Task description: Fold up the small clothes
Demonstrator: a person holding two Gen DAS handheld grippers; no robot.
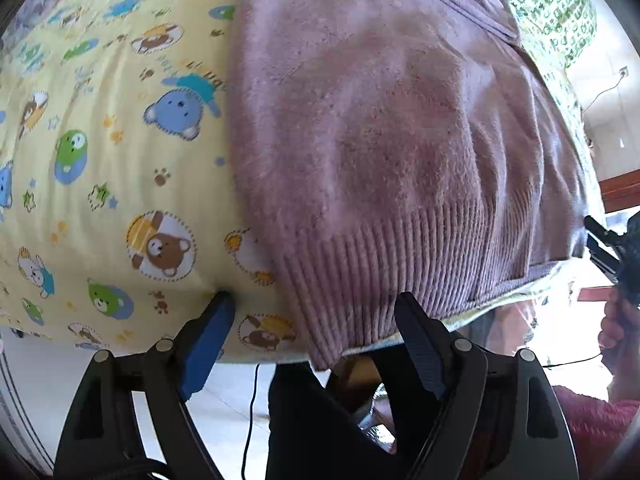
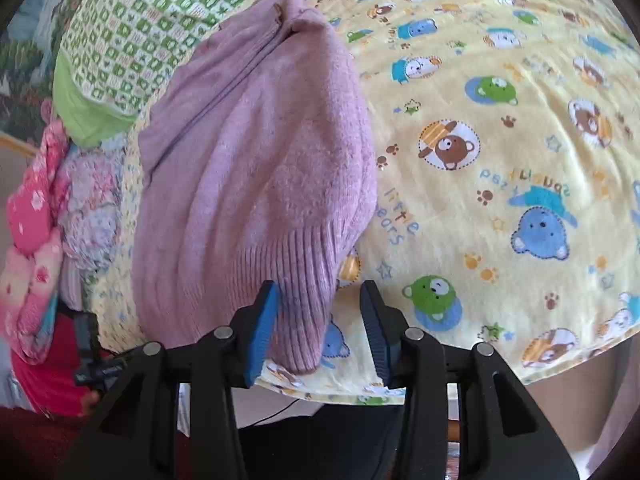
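1. Left gripper (image 1: 312, 312): released, jaws spread wide. Its left fingertip (image 1: 222, 300) presses into the yellow bear-print sheet (image 1: 120, 160); its right fingertip sits at the ribbed hem of the purple knit sweater (image 1: 400, 140). The hem corner hangs between the two jaws, not pinched.

2. Right gripper (image 2: 320, 296): released, jaws apart. The ribbed hem corner of the purple knit sweater (image 2: 260, 160) lies against the inner face of its left pad (image 2: 264, 320); the right finger stands clear of the cloth, over the sheet.

3. Sweater position: folded lengthwise, lying flat on the yellow bear-print sheet (image 2: 500, 160), stretching straight ahead from both grippers. Ribbed hem nearest the jaws, at the sheet's near edge; zipper line runs away toward the far end. Fabric fuzzy, with shallow creases.

4. Ahead and left of the right gripper, beyond the sweater's far end: a green-and-white checked cloth (image 2: 132, 32), lying over the sheet.

5. Left of the right gripper, beside the sweater: a heap of small garments in pink and pale floral prints (image 2: 44, 208), at the sheet's edge.

6. Right of the left gripper, at the frame edge: the other gripper's dark body, held in a hand (image 1: 618, 320); a red sleeve below it.

7. Below both grippers: the sheet's near edge, pale floor, a thin black cable (image 1: 252, 400).
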